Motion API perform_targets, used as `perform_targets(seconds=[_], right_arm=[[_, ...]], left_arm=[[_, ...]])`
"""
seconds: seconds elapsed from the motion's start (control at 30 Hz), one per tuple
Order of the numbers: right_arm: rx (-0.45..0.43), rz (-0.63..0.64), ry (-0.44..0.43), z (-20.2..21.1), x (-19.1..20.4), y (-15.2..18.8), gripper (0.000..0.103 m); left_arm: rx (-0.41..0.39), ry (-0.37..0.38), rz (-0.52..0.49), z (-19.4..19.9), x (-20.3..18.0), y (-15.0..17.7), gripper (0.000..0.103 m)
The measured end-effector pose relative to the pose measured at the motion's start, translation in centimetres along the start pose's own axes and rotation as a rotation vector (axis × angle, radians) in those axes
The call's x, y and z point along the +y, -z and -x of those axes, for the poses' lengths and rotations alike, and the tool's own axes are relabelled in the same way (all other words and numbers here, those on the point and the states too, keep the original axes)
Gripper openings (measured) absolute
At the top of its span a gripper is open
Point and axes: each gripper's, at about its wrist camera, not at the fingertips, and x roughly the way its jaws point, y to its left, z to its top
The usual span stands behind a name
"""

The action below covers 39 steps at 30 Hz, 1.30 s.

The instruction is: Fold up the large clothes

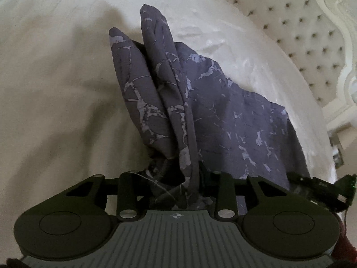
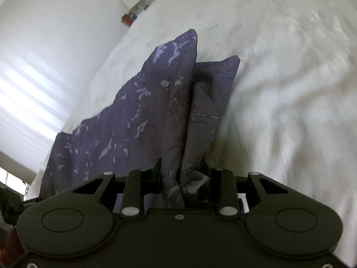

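Your left gripper (image 1: 178, 185) and right gripper (image 2: 185, 185) each pinch bunched purple patterned garment (image 1: 223, 116) above the white bedspread (image 1: 55, 89).

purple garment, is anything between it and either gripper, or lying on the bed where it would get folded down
Nothing visible. The purple garment is already bunched between the jaws of the left gripper and the right gripper. The white bedspread around the cloth shows no other objects.

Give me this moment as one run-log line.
left gripper: shut on purple patterned garment | right gripper: shut on same garment | cloth bunched at both jaws, spread between them over white bedspread
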Motion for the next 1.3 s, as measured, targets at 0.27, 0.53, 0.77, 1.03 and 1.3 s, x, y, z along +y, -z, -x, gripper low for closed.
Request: perform_targets(seconds=[0.27, 0.53, 0.77, 1.03, 1.3], right_arm=[[0.132, -0.019, 0.015, 5.4, 0.0, 7.0, 0.045], [0.161, 0.196, 0.128, 8.2, 2.7, 11.8, 0.067], [-0.039, 0.363, 0.379, 7.9, 3.0, 11.8, 0.088], [-0.066, 0.306, 0.384, 7.3, 0.8, 11.5, 0.102], [-0.043, 0.235, 0.341, 7.3, 0.8, 12.5, 0.102]], left_arm=[[0.074, -0.002, -0.029, 4.3, 1.1, 6.6, 0.035], [-0.015, -0.117, -0.085, 6.7, 2.5, 10.1, 0.063], [-0.118, -0.206, -0.157, 6.0, 1.4, 10.7, 0.079], [-0.209, -0.310, -0.147, 8.3, 0.8, 13.5, 0.083], [-0.327, -0.497, -0.194, 11.1, -3.1, 14.6, 0.083]])
